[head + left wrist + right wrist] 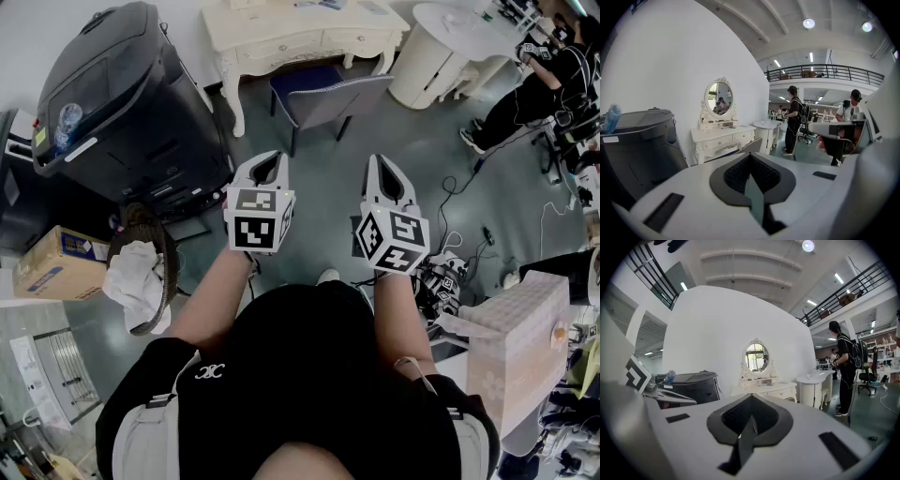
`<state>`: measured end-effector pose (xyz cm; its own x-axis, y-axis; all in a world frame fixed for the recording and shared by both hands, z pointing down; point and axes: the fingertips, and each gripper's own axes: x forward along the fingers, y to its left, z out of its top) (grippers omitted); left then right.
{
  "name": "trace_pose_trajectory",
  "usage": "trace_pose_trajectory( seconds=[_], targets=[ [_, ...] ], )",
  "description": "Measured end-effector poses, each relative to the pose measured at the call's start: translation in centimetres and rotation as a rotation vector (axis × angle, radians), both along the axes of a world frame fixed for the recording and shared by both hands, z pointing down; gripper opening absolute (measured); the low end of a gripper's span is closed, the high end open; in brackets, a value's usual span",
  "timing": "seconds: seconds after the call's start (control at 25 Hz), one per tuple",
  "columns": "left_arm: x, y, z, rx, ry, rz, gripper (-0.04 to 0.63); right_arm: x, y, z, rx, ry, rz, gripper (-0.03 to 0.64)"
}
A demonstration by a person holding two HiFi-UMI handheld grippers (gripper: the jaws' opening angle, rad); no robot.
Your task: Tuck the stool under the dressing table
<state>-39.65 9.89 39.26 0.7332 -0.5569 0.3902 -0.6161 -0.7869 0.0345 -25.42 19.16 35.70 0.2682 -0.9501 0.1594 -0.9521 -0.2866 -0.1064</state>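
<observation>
The cream dressing table (300, 36) stands against the far wall, with its oval mirror (718, 98) on top. The stool (330, 96) has a blue seat and a grey back. It stands in front of the table, partly pulled out, with its back towards me. My left gripper (268, 161) and right gripper (386, 167) are held side by side in the air, well short of the stool and touching nothing. Both have their jaws shut and empty. In the left gripper view only the stool's back edge (753, 145) shows above the jaws.
A large black machine (122, 103) stands left of the dressing table. Near my left arm are a wicker basket (161, 246) holding white cloth and a cardboard box (56, 262). A round white table (441, 47), a person (534, 84) and floor cables (450, 272) are to the right.
</observation>
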Motion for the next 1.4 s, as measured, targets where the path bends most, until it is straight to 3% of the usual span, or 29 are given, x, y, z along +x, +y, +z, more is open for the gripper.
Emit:
trace_pose_trajectory(
  seconds=[0.8,1.4],
  targets=[
    [8.2,-1.0,0.6,0.006,-0.060,0.002,0.008,8.6,-1.4,1.2,-0.012,-0.019,-0.009,0.009],
    [17.6,-1.4,1.4,-0.007,-0.088,-0.033,0.008,17.1,-1.8,1.8,-0.038,-0.020,-0.079,0.009]
  ],
)
